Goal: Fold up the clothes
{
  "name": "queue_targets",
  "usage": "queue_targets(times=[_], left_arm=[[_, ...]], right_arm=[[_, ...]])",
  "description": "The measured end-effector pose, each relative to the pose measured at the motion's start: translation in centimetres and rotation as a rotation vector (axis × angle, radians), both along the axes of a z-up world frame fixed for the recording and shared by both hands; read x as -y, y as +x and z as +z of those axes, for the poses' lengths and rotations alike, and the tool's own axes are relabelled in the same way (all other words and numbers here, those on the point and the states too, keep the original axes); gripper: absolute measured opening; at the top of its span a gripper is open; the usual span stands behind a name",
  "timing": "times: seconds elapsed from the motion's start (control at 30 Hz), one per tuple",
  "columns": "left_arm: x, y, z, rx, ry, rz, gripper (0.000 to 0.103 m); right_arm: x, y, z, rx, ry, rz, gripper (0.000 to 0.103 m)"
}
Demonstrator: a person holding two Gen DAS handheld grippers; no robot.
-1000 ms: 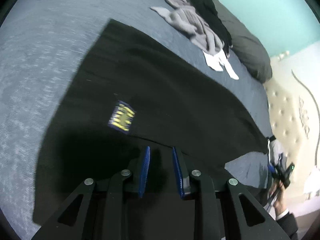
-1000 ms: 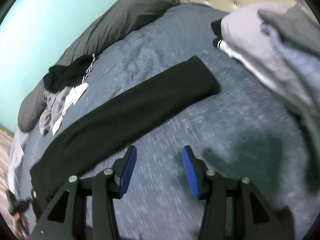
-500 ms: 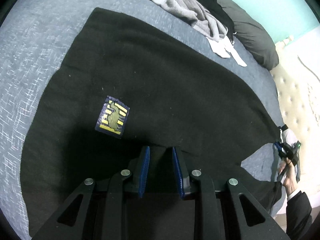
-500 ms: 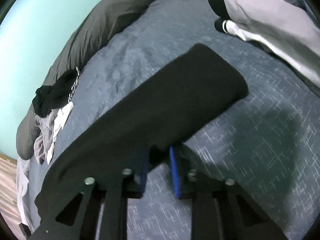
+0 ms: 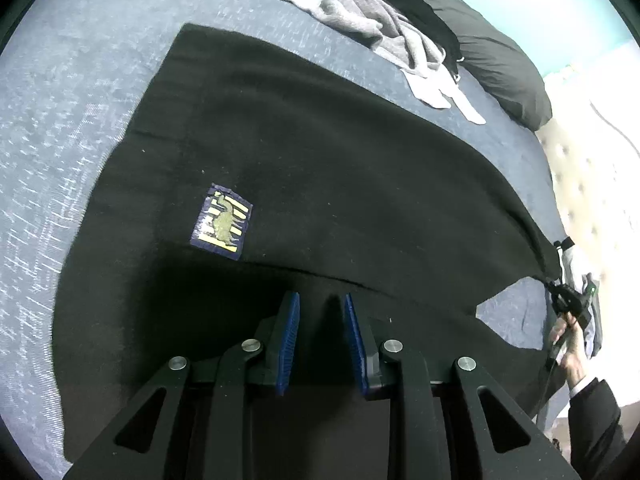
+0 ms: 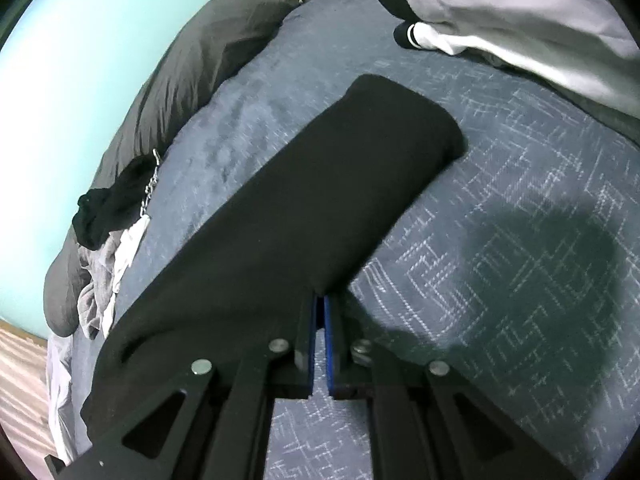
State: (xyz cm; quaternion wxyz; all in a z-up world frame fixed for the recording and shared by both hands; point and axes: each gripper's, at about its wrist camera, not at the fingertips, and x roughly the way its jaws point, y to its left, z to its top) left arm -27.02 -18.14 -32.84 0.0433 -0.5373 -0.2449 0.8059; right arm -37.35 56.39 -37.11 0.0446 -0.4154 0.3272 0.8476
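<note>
We have a black sweater (image 5: 320, 152) spread flat on the blue-grey bed (image 5: 60, 80), its blue and yellow patch (image 5: 221, 222) facing up. Our left tongs (image 5: 322, 312) sit on its near edge with fabric between the blue pads, clamped on it. Our right tongs (image 6: 319, 308) have just been closing and now pinch the edge of the sleeve (image 6: 340, 184), which lies straight across the bed. Grey clothes (image 5: 372, 20) lie bunched near the dark pillow (image 5: 500, 68).
</note>
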Motion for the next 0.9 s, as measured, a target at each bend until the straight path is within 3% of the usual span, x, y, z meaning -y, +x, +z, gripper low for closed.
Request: queue_targets(times=[0.23, 0.37, 0.5, 0.73, 0.9], left_arm=[[1.3, 0.2, 0.2, 0.002, -0.005, 0.026, 0.026], [2.3, 0.9, 0.8, -0.007, -0.010, 0.037, 0.034], [3.5, 2.5, 1.2, 0.006, -0.012, 0.062, 0.035], [5.3, 7.4, 1.7, 0.057, -0.092, 0.086, 0.040], [7.0, 10.5, 1.4, 0.084, -0.090, 0.111, 0.041]], right_arm=[[-0.3, 0.1, 1.6, 0.011, 0.119, -0.029, 0.006], [-1.3, 0.8, 2.0, 0.026, 0.106, -0.020, 0.008], [-0.5, 1.6, 2.7, 0.060, 0.068, 0.098, 0.028], [1.6, 6.3, 5.8, 0.069, 0.158, 0.309, 0.030], [2.0, 11.1, 7.1, 0.087, 0.228, 0.402, 0.036]])
